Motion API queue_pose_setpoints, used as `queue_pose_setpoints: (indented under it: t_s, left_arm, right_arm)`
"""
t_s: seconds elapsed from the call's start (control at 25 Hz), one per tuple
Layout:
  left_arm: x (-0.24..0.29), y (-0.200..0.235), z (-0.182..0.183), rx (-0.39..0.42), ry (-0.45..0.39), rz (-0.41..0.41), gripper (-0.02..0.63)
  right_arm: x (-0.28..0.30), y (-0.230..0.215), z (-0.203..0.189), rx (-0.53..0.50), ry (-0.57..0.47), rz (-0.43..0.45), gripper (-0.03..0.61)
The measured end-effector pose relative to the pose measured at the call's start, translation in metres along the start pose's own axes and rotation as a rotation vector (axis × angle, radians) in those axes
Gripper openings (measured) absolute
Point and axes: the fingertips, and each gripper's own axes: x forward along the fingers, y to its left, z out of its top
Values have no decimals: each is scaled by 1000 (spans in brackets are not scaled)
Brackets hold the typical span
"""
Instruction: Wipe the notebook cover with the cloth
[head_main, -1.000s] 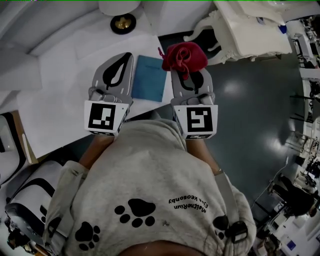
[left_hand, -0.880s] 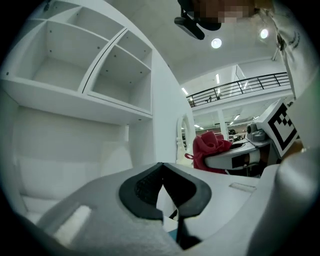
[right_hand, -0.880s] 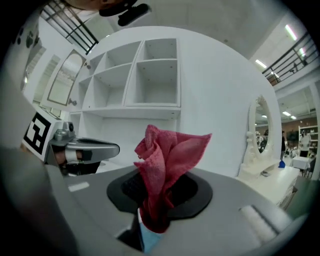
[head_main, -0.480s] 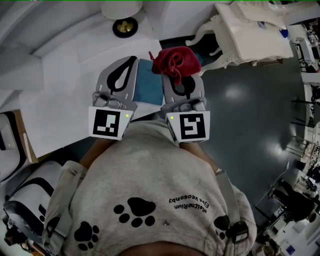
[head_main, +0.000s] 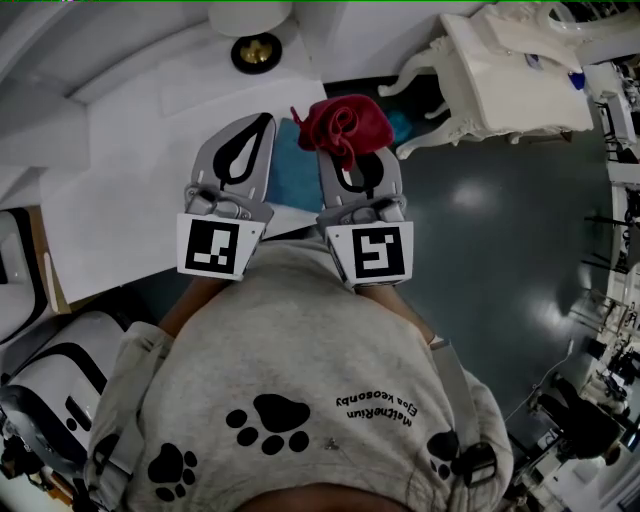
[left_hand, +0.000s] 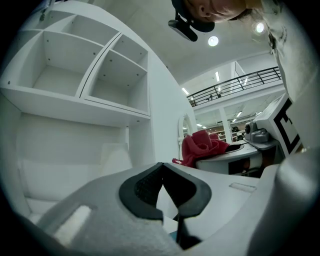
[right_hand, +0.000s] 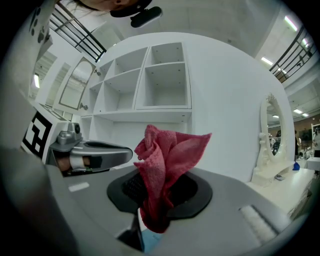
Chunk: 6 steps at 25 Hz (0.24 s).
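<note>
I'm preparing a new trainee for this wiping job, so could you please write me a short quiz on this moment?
1. True or false: the left claw holds the cloth.
2. In the head view, the notebook shows: A) between the two claws, B) left of both claws, C) right of both claws.
3. Fill in: the cloth's colour is ____.

Key: 1 false, the right claw is shut on it, while the left claw is shut and empty; 2 A; 3 red.
</note>
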Motion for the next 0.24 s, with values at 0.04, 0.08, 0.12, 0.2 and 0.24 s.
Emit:
queue_pose_setpoints:
  t_s: [0.04, 0.08, 0.12, 0.2, 0.24]
  left_arm:
    - [0, -1, -1, 1, 2, 6, 0]
    - [-1, -2, -1, 2, 3, 12, 0]
    - [-1, -3, -2, 3, 3, 17, 0]
    - [-2, -4, -2, 5, 2, 27, 0]
    - [-2, -4, -2, 7, 1, 32, 0]
  right_arm:
    - [0, -1, -1, 3, -1, 6, 92]
    - [0, -2, -2, 5, -4, 11, 92]
    - [0, -2, -2, 5, -6, 15, 92]
    - [-1, -3, -3, 5, -8, 23, 92]
    - [-1, -3, -4, 4, -9, 27, 92]
